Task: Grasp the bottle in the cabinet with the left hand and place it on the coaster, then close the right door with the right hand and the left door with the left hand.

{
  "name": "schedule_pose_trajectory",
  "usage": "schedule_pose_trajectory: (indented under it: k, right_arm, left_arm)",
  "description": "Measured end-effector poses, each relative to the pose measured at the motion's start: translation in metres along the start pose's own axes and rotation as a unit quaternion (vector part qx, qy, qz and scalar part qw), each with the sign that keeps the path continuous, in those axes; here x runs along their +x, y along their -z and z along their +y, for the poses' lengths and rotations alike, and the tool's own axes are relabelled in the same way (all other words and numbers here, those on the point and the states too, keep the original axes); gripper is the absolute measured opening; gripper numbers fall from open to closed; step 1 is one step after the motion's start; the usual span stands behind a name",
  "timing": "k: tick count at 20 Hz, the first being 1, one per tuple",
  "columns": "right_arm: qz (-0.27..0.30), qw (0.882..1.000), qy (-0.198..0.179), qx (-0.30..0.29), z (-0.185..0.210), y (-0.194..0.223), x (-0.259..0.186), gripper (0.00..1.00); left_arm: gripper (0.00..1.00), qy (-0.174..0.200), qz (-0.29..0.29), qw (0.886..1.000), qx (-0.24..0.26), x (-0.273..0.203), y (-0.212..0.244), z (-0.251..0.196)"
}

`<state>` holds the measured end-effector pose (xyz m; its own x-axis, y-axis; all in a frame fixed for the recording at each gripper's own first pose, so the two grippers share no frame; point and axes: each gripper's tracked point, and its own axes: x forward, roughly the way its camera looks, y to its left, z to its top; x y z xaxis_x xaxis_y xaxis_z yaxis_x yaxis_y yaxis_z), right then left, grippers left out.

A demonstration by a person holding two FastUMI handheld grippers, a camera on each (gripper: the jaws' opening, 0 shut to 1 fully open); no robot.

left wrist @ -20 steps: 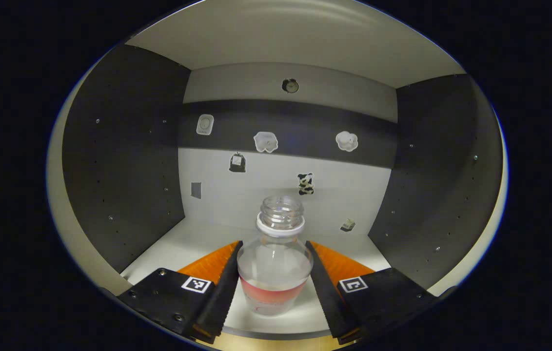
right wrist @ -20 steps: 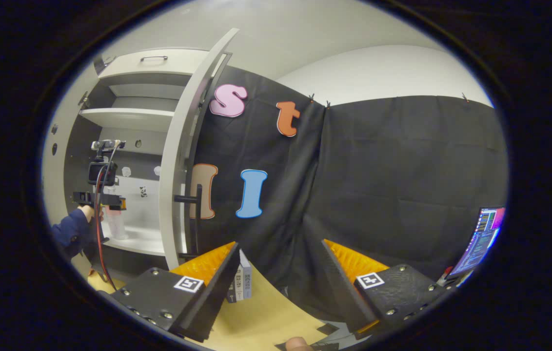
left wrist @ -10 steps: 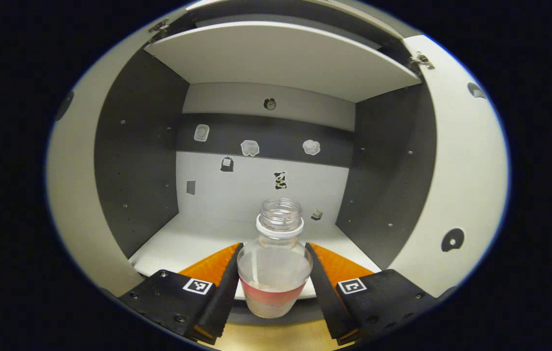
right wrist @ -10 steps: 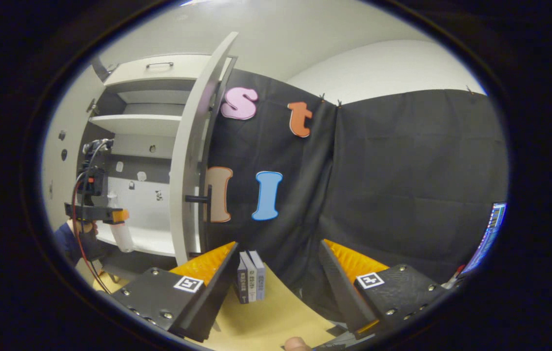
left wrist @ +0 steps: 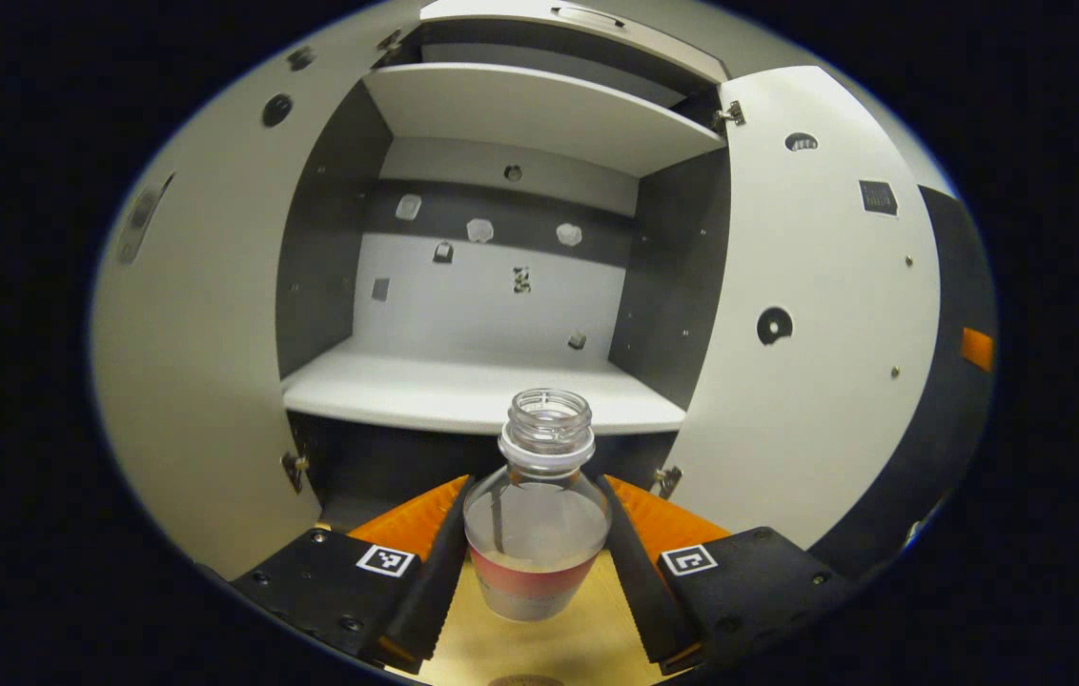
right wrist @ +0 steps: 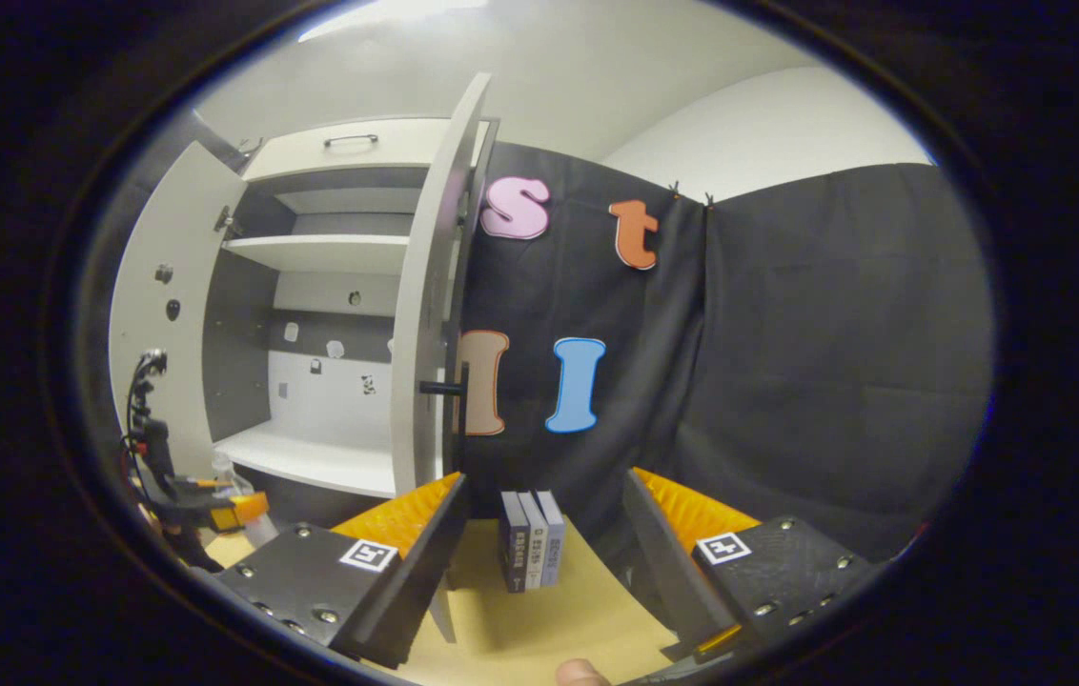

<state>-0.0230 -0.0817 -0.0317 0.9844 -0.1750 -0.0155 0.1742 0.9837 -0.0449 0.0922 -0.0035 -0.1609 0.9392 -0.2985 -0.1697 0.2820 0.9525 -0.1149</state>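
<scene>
The left claw (left wrist: 537, 572) gripped the clear uncapped plastic bottle (left wrist: 537, 514), red-banded, label unreadable, seemingly some liquid inside, above the wooden tabletop (left wrist: 539, 648) before the open white cabinet (left wrist: 482, 391). Right claw (right wrist: 539, 534) gaped wide, holding nothing.

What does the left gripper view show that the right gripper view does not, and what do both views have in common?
Left gripper view: the left gripper shut on the bottle, uncapped and clear of the cabinet shelf. Right gripper view: the right gripper open and empty, a few upright books on the wooden table, and the right door's handle. Both: the open cabinet with its stickered back wall.
</scene>
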Motion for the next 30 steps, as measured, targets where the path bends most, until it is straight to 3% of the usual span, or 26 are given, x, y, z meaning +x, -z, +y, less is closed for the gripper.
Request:
schedule_pose_trajectory:
  k: [8,13,20,30]
  right_arm:
    - [0.002,1.000,-0.020,0.014,0.000,0.002,-0.003,0.99]
    - [0.005,1.000,-0.014,0.010,-0.004,0.003,-0.005,0.98]
    - [0.010,1.000,-0.002,0.014,-0.013,0.009,-0.007,0.98]
    - [0.023,0.999,-0.017,0.015,0.002,0.018,0.005,0.98]
  left_arm:
    - [0.80,-0.027,0.109,0.990,-0.088,-0.027,0.146,0.030]
    - [0.80,-0.047,0.154,0.980,-0.117,-0.033,0.198,0.038]
    - [0.81,-0.054,0.134,0.988,-0.057,-0.037,0.218,0.036]
    - [0.84,-0.061,0.139,0.986,-0.061,-0.057,0.241,0.022]
